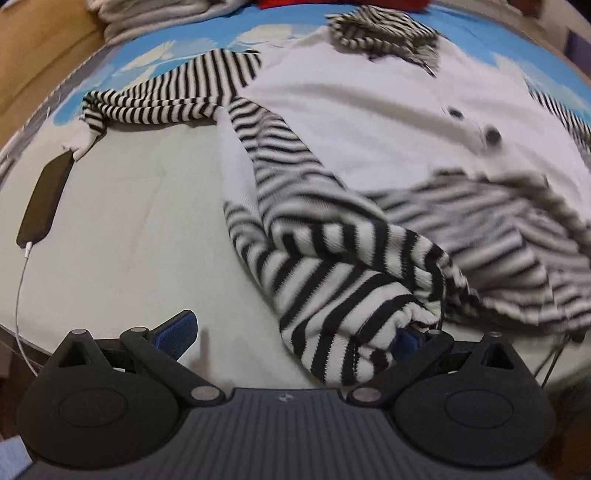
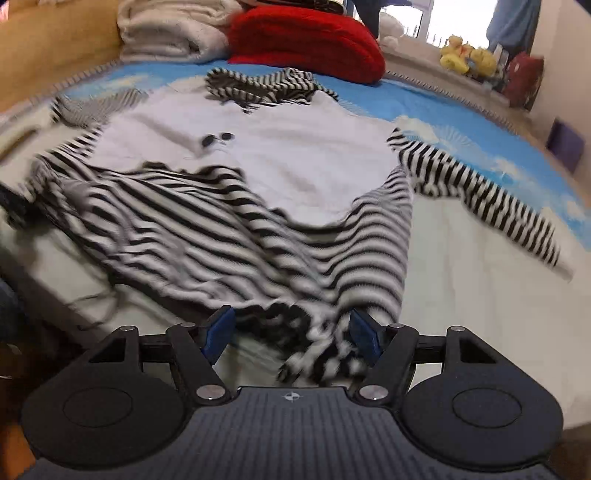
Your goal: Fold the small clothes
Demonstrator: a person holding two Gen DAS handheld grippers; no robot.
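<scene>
A small garment with a white body (image 1: 369, 110), two dark buttons (image 1: 491, 134) and black-and-white striped sleeves and hem lies spread on the bed. It also shows in the right wrist view (image 2: 295, 162). My left gripper (image 1: 295, 336) is open; striped hem cloth (image 1: 332, 295) drapes over its right finger. My right gripper (image 2: 291, 328) is open with the bunched striped hem (image 2: 317, 354) lying between its fingers. One striped sleeve (image 1: 147, 103) stretches left, the other (image 2: 480, 195) stretches right.
A black power bank (image 1: 44, 199) with a white cable lies at the bed's left. Folded white blankets (image 2: 166, 33) and a red cushion (image 2: 306, 40) sit at the far end. Yellow plush toys (image 2: 465, 55) stand on the sill.
</scene>
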